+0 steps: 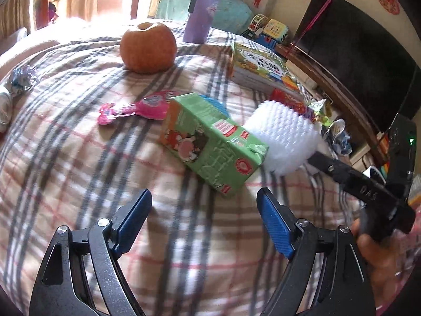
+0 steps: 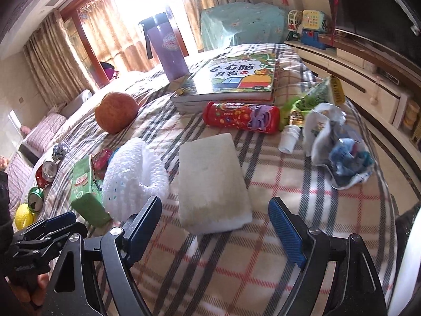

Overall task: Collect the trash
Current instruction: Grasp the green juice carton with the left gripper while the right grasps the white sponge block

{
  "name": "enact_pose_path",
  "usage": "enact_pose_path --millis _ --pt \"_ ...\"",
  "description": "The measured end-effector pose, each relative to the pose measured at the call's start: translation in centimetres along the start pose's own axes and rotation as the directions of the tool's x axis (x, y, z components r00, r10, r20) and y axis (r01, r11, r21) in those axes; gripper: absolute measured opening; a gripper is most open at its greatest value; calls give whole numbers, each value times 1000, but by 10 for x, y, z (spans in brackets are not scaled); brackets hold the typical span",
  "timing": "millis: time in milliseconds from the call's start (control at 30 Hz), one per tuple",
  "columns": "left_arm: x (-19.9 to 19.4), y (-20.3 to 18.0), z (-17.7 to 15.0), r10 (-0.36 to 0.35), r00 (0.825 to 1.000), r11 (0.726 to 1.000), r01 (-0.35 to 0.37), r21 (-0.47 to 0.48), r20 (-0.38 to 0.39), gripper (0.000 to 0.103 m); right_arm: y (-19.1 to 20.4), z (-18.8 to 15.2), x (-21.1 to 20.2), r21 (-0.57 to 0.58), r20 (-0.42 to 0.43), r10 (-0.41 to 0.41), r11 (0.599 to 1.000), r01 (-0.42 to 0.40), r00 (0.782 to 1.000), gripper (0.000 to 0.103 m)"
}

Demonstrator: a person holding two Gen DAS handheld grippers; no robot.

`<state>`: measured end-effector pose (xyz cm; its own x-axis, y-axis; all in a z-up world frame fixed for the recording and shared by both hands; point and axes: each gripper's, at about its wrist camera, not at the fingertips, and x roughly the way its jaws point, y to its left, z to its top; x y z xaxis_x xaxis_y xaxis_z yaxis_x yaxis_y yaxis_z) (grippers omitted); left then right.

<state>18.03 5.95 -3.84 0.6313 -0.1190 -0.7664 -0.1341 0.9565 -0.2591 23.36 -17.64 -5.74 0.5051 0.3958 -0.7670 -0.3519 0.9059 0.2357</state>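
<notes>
A green drink carton [image 1: 213,142] lies on its side on the plaid blanket [image 1: 79,158], just ahead of my left gripper [image 1: 204,197], which is open and empty. A white foam fruit net [image 1: 282,137] rests against the carton's right end. In the right wrist view the same carton [image 2: 84,184] and net [image 2: 134,173] are at the left. My right gripper [image 2: 215,205] is open around the near end of a white foam block [image 2: 210,179], with a gap at each pad. Crumpled wrappers [image 2: 339,147], a small white cup [image 2: 289,138] and a red snack tube [image 2: 240,117] lie further back.
An orange [image 1: 147,47], a purple bottle [image 1: 201,13], a stack of children's books [image 2: 231,81] and a pink toy [image 1: 136,108] also sit on the bed. Crushed cans [image 2: 46,171] and a foil ball [image 2: 60,150] lie at the left. A low cabinet [image 2: 368,84] runs along the right.
</notes>
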Motion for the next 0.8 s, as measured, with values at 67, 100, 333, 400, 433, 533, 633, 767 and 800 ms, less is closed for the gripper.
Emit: enact_pose_path --millis 67,100,333,400,433,533,633,767,800 --pt "2 -7 3 -5 1000 1000 5 -9 -1 85 1 0 2 -10 -7 -3 1000 3 1000 70" --pt "3 -10 4 -1 1000 1000 1 -10 2 86 1 0 2 -11 -9 -8 1000 8 1000 55" --pt "17 -15 18 125 991 992 -124 -14 50 86 0 -10 -16 -12 23 -37 999 37 999 48" --pt "19 -13 18 133 989 991 -133 -4 61 79 -1 -16 -24 0 29 -32 999 32 999 48" --pt "19 -12 17 124 990 992 -125 2 64 61 -2 -19 -28 9 33 -31 1000 30 999 48" --pt "18 -11 13 91 994 995 -93 35 57 44 -4 -27 -38 29 42 -25 999 24 999 48" --pt "10 -15 8 74 995 994 -79 75 69 36 -6 -36 -51 52 54 -21 999 18 998 48" --pt "-5 -18 -4 15 998 996 -21 90 64 35 -6 -45 -68 70 74 -18 997 12 997 48" --pt "-9 -19 -7 1 998 995 -7 96 66 35 -6 -47 -73 73 79 -17 997 11 997 48"
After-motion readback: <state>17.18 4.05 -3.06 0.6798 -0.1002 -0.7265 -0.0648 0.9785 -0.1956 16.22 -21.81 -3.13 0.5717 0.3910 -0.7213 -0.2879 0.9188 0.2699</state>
